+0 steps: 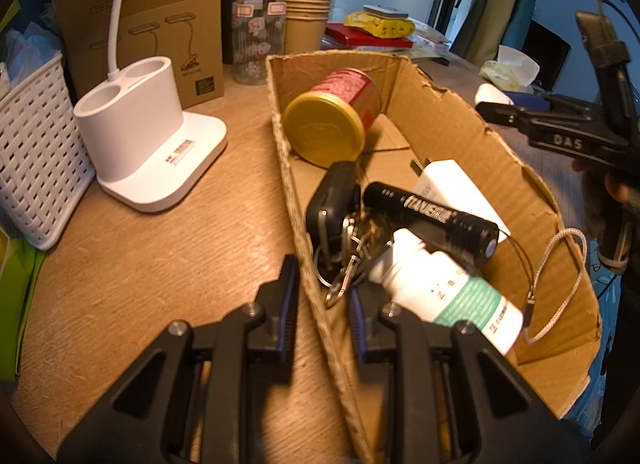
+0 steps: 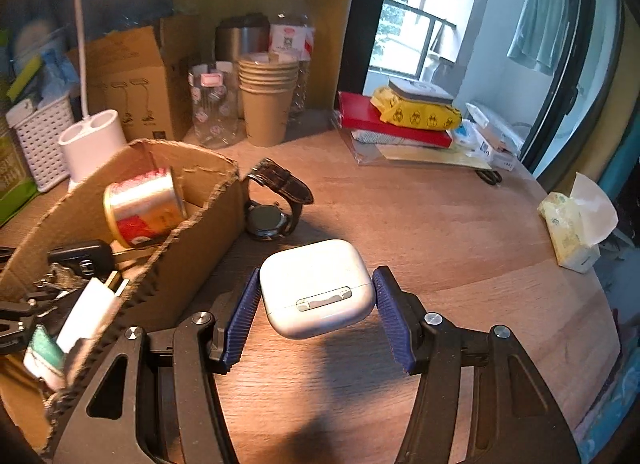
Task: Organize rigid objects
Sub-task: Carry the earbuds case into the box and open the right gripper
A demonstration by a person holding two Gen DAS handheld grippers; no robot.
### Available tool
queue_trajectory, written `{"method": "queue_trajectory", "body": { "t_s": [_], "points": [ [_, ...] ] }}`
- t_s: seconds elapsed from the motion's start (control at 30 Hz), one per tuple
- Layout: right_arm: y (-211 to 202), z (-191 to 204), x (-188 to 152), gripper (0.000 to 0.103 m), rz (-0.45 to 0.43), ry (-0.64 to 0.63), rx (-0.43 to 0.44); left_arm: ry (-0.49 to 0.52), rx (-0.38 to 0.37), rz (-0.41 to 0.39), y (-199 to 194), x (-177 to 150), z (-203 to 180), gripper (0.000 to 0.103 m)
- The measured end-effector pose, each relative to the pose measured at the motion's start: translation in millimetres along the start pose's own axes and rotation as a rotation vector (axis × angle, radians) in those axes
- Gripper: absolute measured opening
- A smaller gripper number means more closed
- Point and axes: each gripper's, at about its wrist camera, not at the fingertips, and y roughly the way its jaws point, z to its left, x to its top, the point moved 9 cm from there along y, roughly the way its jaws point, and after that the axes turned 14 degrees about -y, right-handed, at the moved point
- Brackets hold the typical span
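A cardboard box [image 1: 436,119] lies on the wooden table and holds a red can with a gold lid [image 1: 332,119], a car key with key ring [image 1: 332,199], a black flashlight [image 1: 432,219], a white charger [image 1: 452,183] and a white pill bottle [image 1: 444,296]. My left gripper [image 1: 322,296] straddles the box's near wall [image 1: 304,248], jaws close on either side of it. My right gripper [image 2: 316,308] holds a white earbuds case [image 2: 316,288] just above the table beside the box [image 2: 192,232]. A wristwatch [image 2: 272,203] lies against the box's end.
A white lamp base [image 1: 148,135], a white basket [image 1: 36,159], a brown carton [image 1: 160,23], paper cups [image 2: 268,95], bottles and a clear jar [image 2: 212,103] stand at the back. Books with a yellow packet [image 2: 408,115] lie far right; a tissue pack [image 2: 572,223] sits near the right edge.
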Motion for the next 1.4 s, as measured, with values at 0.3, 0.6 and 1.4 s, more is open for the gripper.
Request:
{"method": "queue_trajectory", "body": {
  "t_s": [0.3, 0.6, 1.4],
  "points": [
    [-25, 18, 18, 0.061, -0.053, -0.032, 0.008, 0.0, 0.0, 0.0, 0, 0, 0, 0.025],
    [-42, 38, 38, 0.061, -0.108, -0.062, 0.031, 0.0, 0.0, 0.0, 0, 0, 0, 0.025],
    [-5, 102, 52, 0.061, -0.089, -0.132, 0.147, 0.002, -0.008, 0.0, 0, 0, -1, 0.025]
  ]
}}
